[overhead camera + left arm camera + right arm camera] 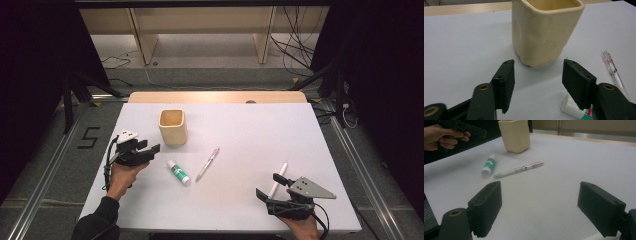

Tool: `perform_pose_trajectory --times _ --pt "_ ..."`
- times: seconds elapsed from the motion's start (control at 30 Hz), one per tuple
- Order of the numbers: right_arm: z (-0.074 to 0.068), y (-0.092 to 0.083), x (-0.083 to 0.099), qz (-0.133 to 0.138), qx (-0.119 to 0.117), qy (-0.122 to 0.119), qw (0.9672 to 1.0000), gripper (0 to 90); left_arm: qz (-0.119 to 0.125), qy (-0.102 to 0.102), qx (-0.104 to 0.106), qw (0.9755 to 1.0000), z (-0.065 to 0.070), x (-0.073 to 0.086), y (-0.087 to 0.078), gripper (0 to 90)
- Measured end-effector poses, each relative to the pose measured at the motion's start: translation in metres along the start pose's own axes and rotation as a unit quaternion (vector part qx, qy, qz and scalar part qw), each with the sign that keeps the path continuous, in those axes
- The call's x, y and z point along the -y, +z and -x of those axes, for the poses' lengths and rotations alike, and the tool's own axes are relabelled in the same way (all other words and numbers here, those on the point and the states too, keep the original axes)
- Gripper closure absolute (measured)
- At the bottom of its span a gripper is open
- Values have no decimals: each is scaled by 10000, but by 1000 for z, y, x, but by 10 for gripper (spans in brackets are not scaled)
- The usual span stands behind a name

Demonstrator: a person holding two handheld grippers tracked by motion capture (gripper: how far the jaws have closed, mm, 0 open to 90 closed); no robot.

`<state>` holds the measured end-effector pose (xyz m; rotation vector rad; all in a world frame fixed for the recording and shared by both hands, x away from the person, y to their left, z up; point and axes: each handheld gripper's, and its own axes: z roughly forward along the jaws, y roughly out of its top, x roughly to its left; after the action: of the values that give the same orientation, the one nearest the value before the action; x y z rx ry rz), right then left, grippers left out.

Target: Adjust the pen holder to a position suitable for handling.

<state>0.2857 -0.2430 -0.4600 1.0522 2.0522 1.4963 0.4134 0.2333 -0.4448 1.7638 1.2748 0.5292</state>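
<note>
A cream square cup (173, 127) stands upright at the back left of the white table (240, 130). My left gripper (151, 146) is held just left of it, open, with nothing between its jaws. In the left gripper view (538, 74) the cup (544, 30) is close ahead, and a white glue stick (574, 110) lies under the right jaw. The glue stick (178, 172) and a clear pen (207, 164) lie in front of the cup. My right gripper (268, 185) rests open at the front right, beside a white pen (278, 179). Its jaws (540, 195) are wide apart over bare table.
The right gripper view takes in the cup (514, 135), the glue stick (489, 165), the clear pen (518, 170) and the other hand with its gripper (471, 130) at top left. A wooden strip (215, 96) borders the far edge. Cables lie on the floor beyond.
</note>
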Motion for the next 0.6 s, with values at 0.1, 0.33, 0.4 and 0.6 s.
perform_pose_trajectory --times 0.1,0.33,0.4,0.6 --pt "0 0 0 -8 -3 -8 10000 201 -27 17 -113 9999 -7 -5 4 543" --pt "0 0 0 -12 0 -2 10000 201 -106 -145 -287 9994 -20 -12 16 753" --pt "1 0 0 -14 0 -6 10000 201 -131 -157 -329 9992 -24 -14 20 798" --pt "1 0 0 -11 -4 -6 10000 201 -141 -217 -391 9989 -30 -19 30 889"
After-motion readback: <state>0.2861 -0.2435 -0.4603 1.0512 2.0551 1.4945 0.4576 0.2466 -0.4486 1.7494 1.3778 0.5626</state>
